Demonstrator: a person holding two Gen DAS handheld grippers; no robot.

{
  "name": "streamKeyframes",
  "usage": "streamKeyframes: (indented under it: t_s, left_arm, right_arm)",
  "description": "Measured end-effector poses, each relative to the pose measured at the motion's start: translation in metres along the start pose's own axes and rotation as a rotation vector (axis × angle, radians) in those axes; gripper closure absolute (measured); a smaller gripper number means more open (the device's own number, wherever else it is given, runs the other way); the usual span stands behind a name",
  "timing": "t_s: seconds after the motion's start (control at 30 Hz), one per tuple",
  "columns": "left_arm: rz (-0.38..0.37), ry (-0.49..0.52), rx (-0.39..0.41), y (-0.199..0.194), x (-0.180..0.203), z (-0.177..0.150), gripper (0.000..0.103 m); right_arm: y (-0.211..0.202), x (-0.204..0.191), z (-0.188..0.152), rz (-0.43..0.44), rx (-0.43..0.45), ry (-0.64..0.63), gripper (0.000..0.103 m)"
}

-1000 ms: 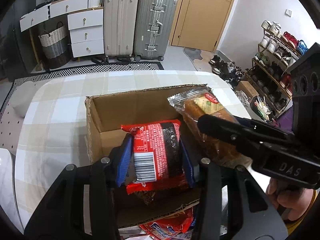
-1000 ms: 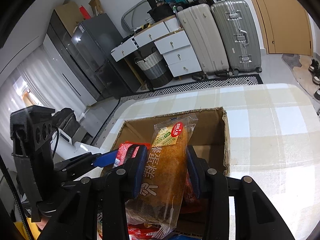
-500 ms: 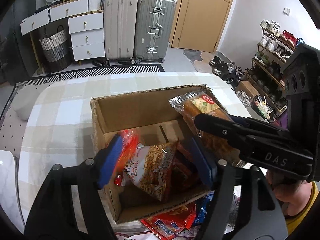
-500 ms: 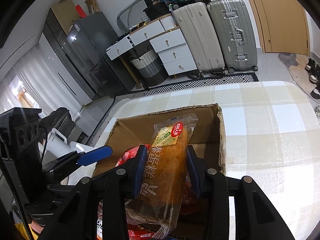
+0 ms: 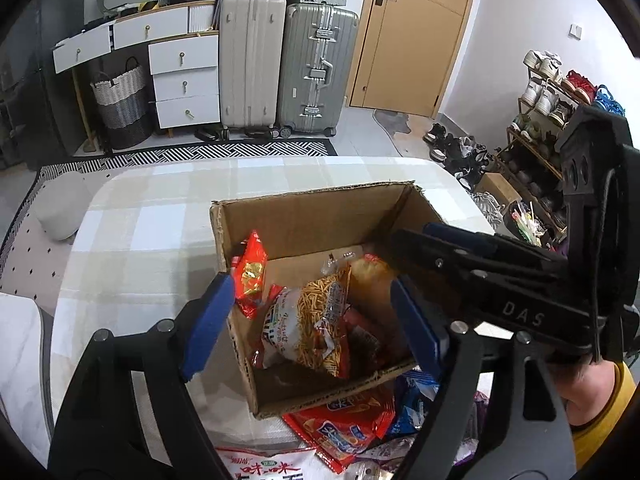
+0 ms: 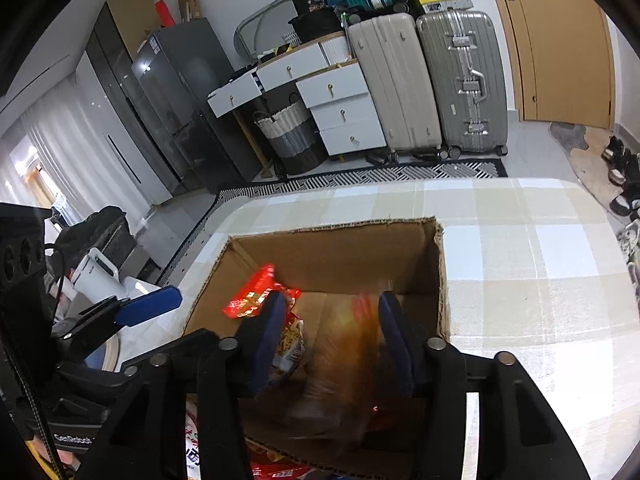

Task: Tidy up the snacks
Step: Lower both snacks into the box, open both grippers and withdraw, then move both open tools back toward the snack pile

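Home, entry/living rm: suitcases [image 5: 288, 64], shoe rack [image 5: 548, 120], fridge [image 6: 176, 92], drawers [image 5: 184, 80], door [image 5: 416, 32].

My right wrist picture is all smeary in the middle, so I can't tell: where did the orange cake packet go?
Observer: In the left wrist view the cake packet is down inside the cardboard box. The right gripper has just been opening its jaws, with the packet between them.
Operator: Is the other gripper carrying something?
Observer: No. The left gripper is open and empty over the box; its jaws have just been opening.
Operator: Are any snacks outside the box?
Observer: Yes, a blue packet and a red packet lie on the table by the box's near wall.
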State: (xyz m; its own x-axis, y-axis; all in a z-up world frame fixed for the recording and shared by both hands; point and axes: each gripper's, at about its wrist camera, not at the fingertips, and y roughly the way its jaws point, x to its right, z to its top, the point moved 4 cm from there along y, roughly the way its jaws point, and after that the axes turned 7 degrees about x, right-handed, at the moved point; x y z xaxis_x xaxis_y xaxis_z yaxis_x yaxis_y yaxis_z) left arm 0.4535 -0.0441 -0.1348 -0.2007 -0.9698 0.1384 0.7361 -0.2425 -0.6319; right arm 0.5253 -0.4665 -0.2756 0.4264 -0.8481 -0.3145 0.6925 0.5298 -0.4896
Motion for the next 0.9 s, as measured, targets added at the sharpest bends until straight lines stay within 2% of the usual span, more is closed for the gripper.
streamKeyframes:
  t_s: [0.27, 0.57, 0.63, 0.77, 0.8, 0.83, 0.9]
  left_arm:
    - [0.009, -0.001, 0.035, -0.046, 0.002, -0.003, 0.024]
    - [0.039, 0.005, 0.1, -0.122, 0.018, -0.015, 0.02]
    - [0.05, -0.004, 0.126, -0.144, 0.018, -0.02, 0.018]
    - [0.05, -0.022, 0.169, -0.188, 0.024, -0.035, 0.016]
    - [0.051, -0.024, 0.178, -0.197, 0.026, -0.038, 0.016]
    - [0.053, -0.024, 0.186, -0.207, 0.028, -0.042, 0.013]
    - [0.053, -0.025, 0.201, -0.226, 0.03, -0.051, 0.008]
  right_arm:
    - [-0.036, -0.015, 0.006, -0.001, 0.058, -0.029, 0.053]
    - [-0.118, -0.054, 0.005, -0.009, 0.171, -0.096, 0.05]
    - [-0.139, -0.066, -0.001, -0.033, 0.2, -0.129, 0.04]
    - [-0.18, -0.094, -0.021, -0.09, 0.27, -0.206, 0.031]
    - [-0.19, -0.1, -0.026, -0.117, 0.289, -0.225, 0.026]
    - [-0.201, -0.106, -0.032, -0.141, 0.308, -0.243, 0.018]
    - [-0.217, -0.115, -0.042, -0.172, 0.329, -0.27, 0.014]
